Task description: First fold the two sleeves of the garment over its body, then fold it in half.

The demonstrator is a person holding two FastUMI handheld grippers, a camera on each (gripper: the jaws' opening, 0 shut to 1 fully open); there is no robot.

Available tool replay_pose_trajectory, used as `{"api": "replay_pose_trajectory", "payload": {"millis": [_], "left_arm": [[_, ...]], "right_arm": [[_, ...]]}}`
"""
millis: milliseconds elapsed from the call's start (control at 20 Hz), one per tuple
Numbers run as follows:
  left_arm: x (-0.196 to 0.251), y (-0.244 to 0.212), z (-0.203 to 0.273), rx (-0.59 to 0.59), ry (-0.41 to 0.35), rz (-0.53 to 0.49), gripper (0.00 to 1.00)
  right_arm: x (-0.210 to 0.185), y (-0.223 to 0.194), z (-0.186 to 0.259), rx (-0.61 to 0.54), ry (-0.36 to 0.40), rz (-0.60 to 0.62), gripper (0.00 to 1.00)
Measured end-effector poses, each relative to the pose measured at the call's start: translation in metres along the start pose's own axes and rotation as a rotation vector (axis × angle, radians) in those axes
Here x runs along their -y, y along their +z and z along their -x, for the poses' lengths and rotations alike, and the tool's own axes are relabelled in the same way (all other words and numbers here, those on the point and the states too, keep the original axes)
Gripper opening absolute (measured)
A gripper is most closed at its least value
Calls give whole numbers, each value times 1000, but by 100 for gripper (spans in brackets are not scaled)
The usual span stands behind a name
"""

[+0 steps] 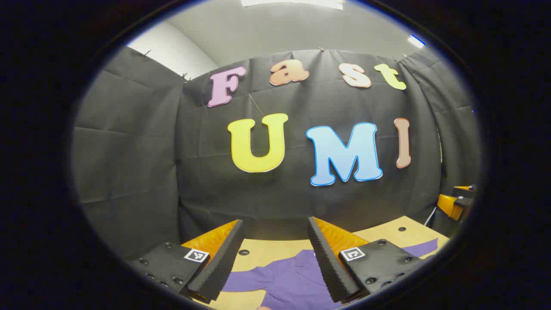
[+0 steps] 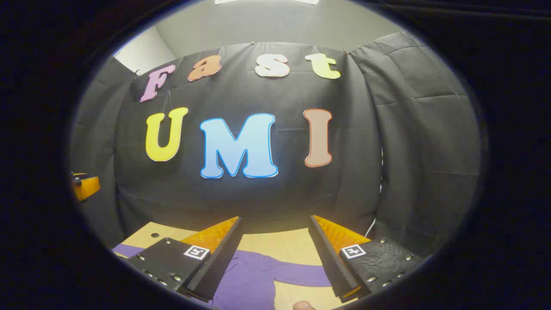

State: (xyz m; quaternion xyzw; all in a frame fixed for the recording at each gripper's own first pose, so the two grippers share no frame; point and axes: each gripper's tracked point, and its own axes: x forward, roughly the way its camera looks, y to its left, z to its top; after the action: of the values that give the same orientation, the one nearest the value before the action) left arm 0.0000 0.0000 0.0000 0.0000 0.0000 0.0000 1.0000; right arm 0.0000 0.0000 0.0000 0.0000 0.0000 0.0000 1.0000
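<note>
Booth wall (image 1: 129, 142): black cloth hung behind the table, way past both sets of fingertips, wrinkly and clipped at the top edge.

Table (image 1: 267, 247): light wood top with a few dark round holes, sits below and ahead of the fingers in both views; in the right gripper view (image 2: 284, 245) a bare strip of it shows right between the fingers.

Shirt (image 1: 284, 277): purple garment, lying flat on the table and spread out, sleeves not folded over the body yet. In the left gripper view the collar area sits between the two fingers, one sleeve runs out under the left finger and the other sleeve tip pokes out past the right finger. In the right gripper view the shirt (image 2: 254, 275) is low between the fingers, one sleeve stretching toward the right finger, another bit of purple peeking out beyond the left finger.

Left gripper (image 1: 275, 258): fingers spread wide apart, nothing between them, hanging above the shirt and not touching it as far as I can tell.

Right gripper (image 2: 275, 258): same deal, fingers wide apart and holding nothing, up over the shirt. You can also catch it at the far right edge of the left gripper view (image 1: 456, 202).
</note>
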Motion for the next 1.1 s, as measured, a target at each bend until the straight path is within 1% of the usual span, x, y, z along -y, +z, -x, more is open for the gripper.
{"api": "replay_pose_trajectory", "payload": {"millis": [550,800,900,1050,1100], "left_arm": [[-9,-4,-3,-3,28,-2,94],[-10,-4,-4,-4,37,-6,93],[-10,-6,-4,-7,39,-7,94],[-10,-6,-5,-8,42,-12,94],[-11,-5,-5,-9,44,-14,94]], "right_arm": [[16,-7,-15,-13,-27,-3,95],[32,-11,-24,-22,-57,-30,95],[39,-15,-27,-28,-72,-21,95],[56,-29,-35,-55,-105,-9,96],[63,-37,-38,-75,-117,-6,95]]}}
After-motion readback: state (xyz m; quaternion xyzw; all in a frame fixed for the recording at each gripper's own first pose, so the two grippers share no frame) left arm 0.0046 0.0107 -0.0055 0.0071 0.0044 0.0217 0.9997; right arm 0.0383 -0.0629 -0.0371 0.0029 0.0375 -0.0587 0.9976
